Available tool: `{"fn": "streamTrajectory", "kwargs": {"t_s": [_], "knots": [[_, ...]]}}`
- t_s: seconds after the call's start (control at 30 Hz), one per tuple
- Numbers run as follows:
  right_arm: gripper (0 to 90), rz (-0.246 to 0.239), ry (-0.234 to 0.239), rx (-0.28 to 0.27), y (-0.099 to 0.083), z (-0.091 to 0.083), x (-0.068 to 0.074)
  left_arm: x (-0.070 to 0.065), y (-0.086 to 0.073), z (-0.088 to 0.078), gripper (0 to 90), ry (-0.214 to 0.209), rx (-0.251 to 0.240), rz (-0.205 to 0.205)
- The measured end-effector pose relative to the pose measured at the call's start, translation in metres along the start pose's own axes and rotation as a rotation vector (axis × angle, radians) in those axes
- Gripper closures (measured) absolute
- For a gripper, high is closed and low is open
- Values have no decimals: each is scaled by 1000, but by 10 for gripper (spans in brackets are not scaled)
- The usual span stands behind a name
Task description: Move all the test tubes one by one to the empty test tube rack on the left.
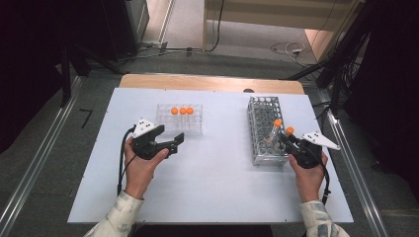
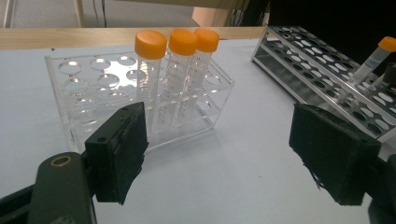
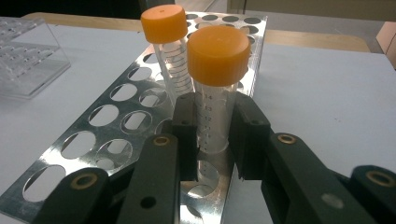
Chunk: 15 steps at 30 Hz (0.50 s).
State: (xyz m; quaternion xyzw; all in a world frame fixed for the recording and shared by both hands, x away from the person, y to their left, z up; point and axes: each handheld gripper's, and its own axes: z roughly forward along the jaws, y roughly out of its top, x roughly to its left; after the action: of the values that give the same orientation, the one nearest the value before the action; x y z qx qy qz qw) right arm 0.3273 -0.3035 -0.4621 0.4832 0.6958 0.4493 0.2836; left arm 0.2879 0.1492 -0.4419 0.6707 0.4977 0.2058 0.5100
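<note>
Right gripper (image 3: 215, 140) pinches an orange-capped tube (image 3: 215, 88) standing in the metal rack (image 1: 266, 129) on the table's right side, jaws clamped on the clear wall below the cap; best to lift straight up along the hole so it doesn't knock the neighbouring tube (image 3: 168, 51). Left gripper (image 1: 170, 140) hovers with jaws spread and nothing between them, near the clear rack (image 2: 93, 79). The left gripper view shows that rack's three tubes (image 2: 180, 79) upright in a row, while the right gripper view shows the pad contact up close.
</note>
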Motion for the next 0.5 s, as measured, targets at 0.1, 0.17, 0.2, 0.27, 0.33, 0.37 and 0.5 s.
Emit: {"fn": "streamTrajectory", "kwargs": {"t_s": [0.1, 0.17, 0.2, 0.27, 0.33, 0.37, 0.5], "knots": [[713, -2, -1, -12, 3, -3, 0, 0, 0, 0, 194, 1, 0, -1], [713, -1, 0, -19, 6, -6, 1, 0, 0, 0, 193, 2, 0, 1], [713, -6, -2, -25, 7, -8, 1, 0, 0, 0, 193, 3, 0, 1], [713, -10, -4, -34, 10, -11, 2, 0, 0, 0, 192, 3, 1, 1], [713, -11, -2, -47, 13, -15, 3, 0, 0, 0, 191, 2, 1, 2], [713, -14, -1, -57, 15, -17, 3, -1, 0, 0, 191, 3, 4, 4], [714, -24, -7, -79, 21, -25, 4, -1, 0, 1, 188, 0, 7, 7]]}}
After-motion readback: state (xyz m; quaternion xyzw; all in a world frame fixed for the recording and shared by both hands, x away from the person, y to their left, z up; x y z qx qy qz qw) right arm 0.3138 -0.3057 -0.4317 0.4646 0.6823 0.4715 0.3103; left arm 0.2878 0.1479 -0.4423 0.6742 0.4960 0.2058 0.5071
